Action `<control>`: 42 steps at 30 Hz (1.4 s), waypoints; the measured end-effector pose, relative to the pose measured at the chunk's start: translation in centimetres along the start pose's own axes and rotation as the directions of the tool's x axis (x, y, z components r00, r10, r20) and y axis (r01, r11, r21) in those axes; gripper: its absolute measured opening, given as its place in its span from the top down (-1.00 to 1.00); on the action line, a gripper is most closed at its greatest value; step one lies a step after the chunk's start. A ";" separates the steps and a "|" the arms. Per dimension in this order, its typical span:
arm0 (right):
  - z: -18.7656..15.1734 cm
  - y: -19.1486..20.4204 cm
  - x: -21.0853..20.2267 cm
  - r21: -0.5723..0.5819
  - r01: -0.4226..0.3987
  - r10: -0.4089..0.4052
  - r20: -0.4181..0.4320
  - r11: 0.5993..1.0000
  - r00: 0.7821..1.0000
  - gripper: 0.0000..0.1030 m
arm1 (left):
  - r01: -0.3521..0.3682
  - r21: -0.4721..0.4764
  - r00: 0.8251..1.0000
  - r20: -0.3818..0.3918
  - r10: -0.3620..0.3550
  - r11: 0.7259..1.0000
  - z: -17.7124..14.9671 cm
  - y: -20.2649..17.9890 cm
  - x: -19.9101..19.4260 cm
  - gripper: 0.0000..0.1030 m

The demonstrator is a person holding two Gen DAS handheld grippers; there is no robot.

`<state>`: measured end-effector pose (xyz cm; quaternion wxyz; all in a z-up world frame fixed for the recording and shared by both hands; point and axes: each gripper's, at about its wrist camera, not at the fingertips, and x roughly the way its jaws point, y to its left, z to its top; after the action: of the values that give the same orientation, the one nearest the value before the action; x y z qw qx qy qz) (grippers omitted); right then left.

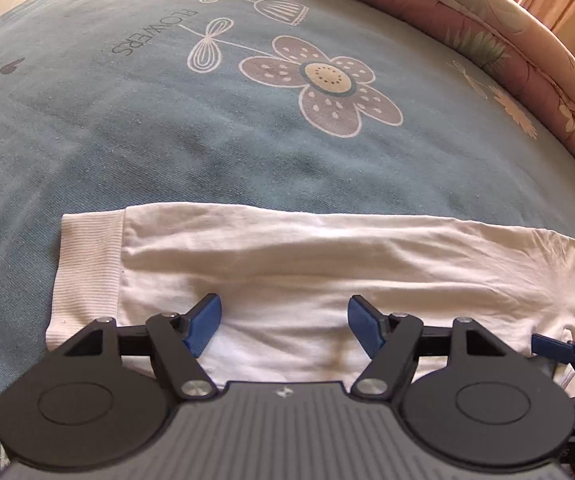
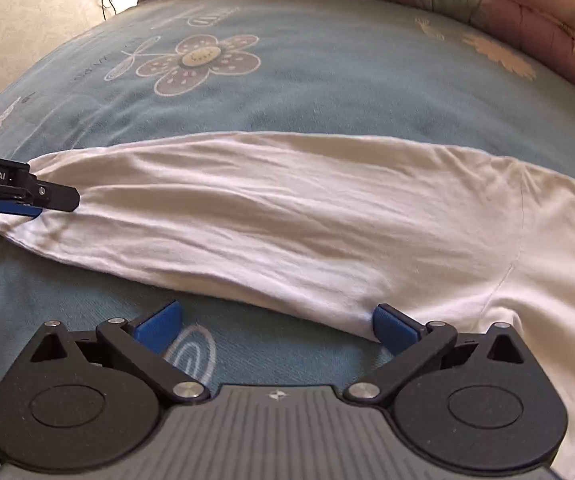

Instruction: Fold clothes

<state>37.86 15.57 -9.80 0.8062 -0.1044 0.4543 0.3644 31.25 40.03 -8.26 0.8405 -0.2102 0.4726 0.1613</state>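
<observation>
Blue floral bedsheet [image 1: 167, 140], pink quilt [image 1: 507, 32].

A bed with a blue flower-print sheet [image 1: 167, 140] carries a white shirt [image 1: 307, 272] lying flat near its near edge, sleeve stretched out. A pink floral quilt [image 1: 487, 28] lies along the far edge.

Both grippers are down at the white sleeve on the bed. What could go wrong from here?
1. The left gripper is open over the sleeve near its ribbed cuff; closing here could pinch the blue bedsheet along with it.
2. The right gripper is open with only one finger at the sleeve's edge; a close may catch little or no fabric.
3. The sleeve is wrinkled, so folding now would likely trap creases.
</observation>
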 end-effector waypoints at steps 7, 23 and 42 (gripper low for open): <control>-0.1 -1.3 -4.5 -0.032 0.001 0.001 0.086 0.999 0.996 -1.00 | -0.012 0.050 1.000 0.000 0.012 0.999 -0.3 -1.5 -0.7 -0.38; -3.8 -4.7 -4.6 0.088 -0.145 0.147 -0.016 0.985 0.989 -1.00 | 0.037 0.205 0.999 0.007 -0.039 0.978 0.5 -7.7 -3.1 -0.38; -18.8 -16.6 -16.8 0.075 0.257 -0.243 -0.154 0.964 0.958 -1.00 | 0.488 0.556 0.871 -0.256 -0.419 0.673 -8.4 -33.4 -0.8 -0.46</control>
<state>31.39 -13.94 -9.52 0.8150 -0.1490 0.5108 0.2295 40.44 6.98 -4.72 0.8492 -0.0500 0.4759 -0.2233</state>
